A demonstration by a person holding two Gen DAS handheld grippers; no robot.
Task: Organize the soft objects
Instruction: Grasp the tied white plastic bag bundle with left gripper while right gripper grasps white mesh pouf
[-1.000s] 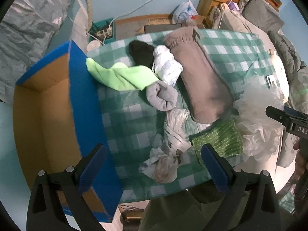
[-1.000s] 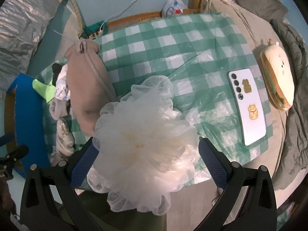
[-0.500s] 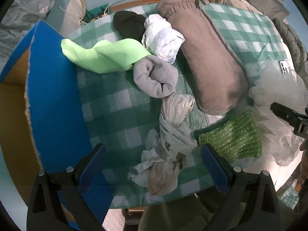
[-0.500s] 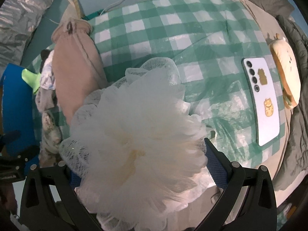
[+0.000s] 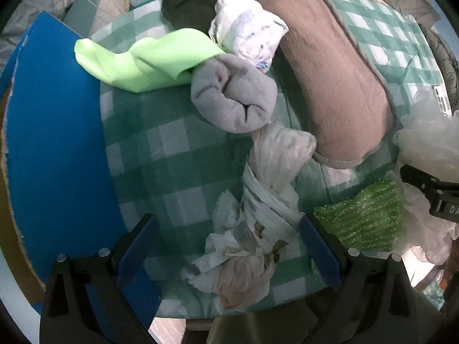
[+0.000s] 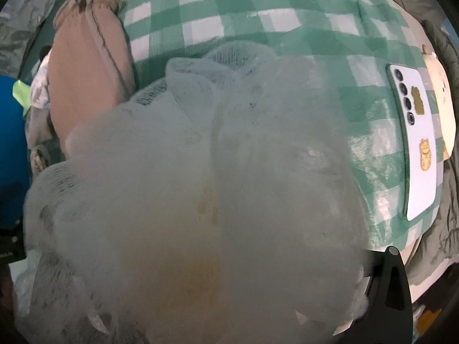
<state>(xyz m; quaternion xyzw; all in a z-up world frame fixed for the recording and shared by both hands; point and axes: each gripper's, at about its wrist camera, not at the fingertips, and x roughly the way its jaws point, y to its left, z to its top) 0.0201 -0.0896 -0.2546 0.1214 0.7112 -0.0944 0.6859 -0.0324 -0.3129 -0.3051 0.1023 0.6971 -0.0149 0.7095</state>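
My left gripper (image 5: 226, 243) is open, its jaws either side of a knotted white plastic bag (image 5: 258, 218) near the table's front edge. Beyond lie a grey rolled sock (image 5: 232, 97), a lime green cloth (image 5: 143, 60), a white printed bag (image 5: 246, 37), a black sock (image 5: 186, 8), a long brown plush cover (image 5: 330, 71) and a green sparkly sponge (image 5: 364, 218). The white mesh bath pouf (image 6: 200, 186) fills the right wrist view and hides my right gripper's fingertips; the pouf (image 5: 430, 143) also shows in the left wrist view.
A blue-edged cardboard box (image 5: 48, 143) stands open at the table's left. A white phone (image 6: 416, 143) lies on the green checked tablecloth (image 6: 243, 8), with a small plush toy (image 6: 441, 109) at its right. The right gripper's body (image 5: 430, 195) shows in the left wrist view.
Both grippers have moved down and forward. The left one has closed in over the knotted bag. The pouf has grown to cover the right gripper's fingers.
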